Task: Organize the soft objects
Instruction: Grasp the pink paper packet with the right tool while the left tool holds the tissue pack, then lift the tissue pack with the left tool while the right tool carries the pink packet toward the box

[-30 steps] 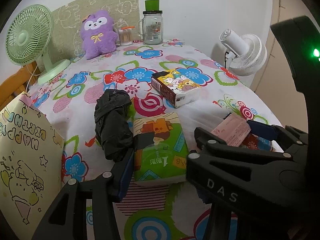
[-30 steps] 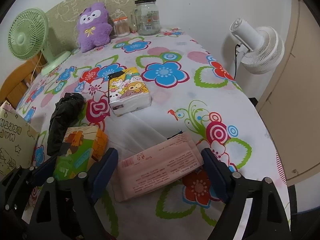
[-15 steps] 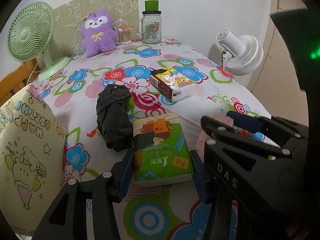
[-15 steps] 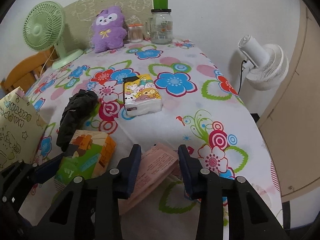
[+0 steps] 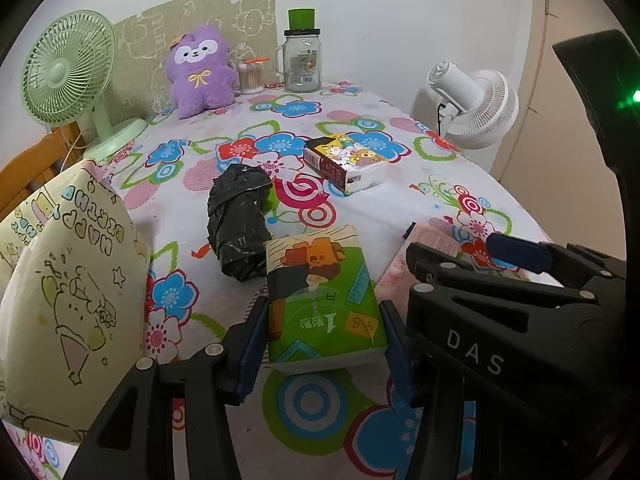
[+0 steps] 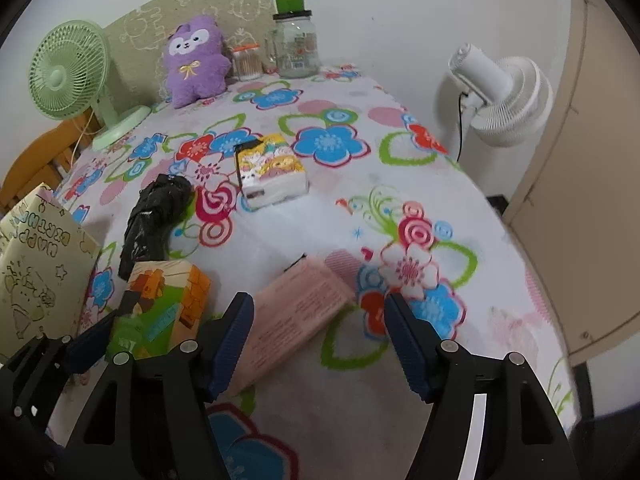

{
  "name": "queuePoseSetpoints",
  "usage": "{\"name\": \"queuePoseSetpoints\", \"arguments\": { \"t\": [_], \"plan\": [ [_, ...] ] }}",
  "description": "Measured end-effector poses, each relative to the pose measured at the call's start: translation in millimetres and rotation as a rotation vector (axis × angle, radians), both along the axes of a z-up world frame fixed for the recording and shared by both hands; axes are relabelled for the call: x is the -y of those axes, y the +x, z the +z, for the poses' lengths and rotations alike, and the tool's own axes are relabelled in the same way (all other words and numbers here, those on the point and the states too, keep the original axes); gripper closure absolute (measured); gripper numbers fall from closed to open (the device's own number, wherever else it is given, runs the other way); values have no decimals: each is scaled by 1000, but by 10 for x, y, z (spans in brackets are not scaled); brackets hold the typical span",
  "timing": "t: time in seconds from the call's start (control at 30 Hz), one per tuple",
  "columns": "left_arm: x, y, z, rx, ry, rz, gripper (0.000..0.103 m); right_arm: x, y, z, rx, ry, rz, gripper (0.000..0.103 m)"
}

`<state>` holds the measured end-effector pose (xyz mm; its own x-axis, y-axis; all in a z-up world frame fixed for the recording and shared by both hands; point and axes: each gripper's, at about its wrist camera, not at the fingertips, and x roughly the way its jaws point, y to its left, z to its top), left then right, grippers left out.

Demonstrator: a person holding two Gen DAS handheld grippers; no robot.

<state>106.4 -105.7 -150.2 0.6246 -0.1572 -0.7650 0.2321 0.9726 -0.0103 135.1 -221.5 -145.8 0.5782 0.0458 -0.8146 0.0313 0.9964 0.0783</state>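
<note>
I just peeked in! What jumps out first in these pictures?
The bright flowery tablecloth covers everything. At the far end sits a purple plush toy beside a green fan. Up close, the left gripper squeezes a green tissue pack, while the right gripper is opening over a pink pack.

Tablecloth [image 5: 400, 208]: white, multicoloured flower print. Plush toy [image 5: 200, 72]: purple. Tissue pack [image 5: 324, 300]: green and orange. Flat pack [image 6: 296, 312]: pink. Bag roll [image 5: 238, 220]: black.
</note>
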Motion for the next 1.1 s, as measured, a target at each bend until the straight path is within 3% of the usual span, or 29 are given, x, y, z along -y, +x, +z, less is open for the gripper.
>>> {"name": "queuePoseSetpoints", "arguments": {
  "t": [0.2,0.63,0.7,0.77,0.83,1.1],
  "plan": [
    [-18,-9,-55,-11,13,-22,48,-69,16,-94,-48,63,-2,32],
    [-154,85,-88,-19,10,11,48,-285,218,-126,-32,16,41,33],
    [-155,84,-90,-18,14,11,48,-311,218,-126,-28,2,55,38],
    [-155,79,-96,-15,20,10,48,-345,207,-124,-26,-17,70,52],
    [-154,62,-98,-11,24,8,48,-371,176,-120,-26,-30,90,58],
    [-205,4,-49,-2,5,25,48,-381,47,-52,-17,13,106,60]
  ]
}}
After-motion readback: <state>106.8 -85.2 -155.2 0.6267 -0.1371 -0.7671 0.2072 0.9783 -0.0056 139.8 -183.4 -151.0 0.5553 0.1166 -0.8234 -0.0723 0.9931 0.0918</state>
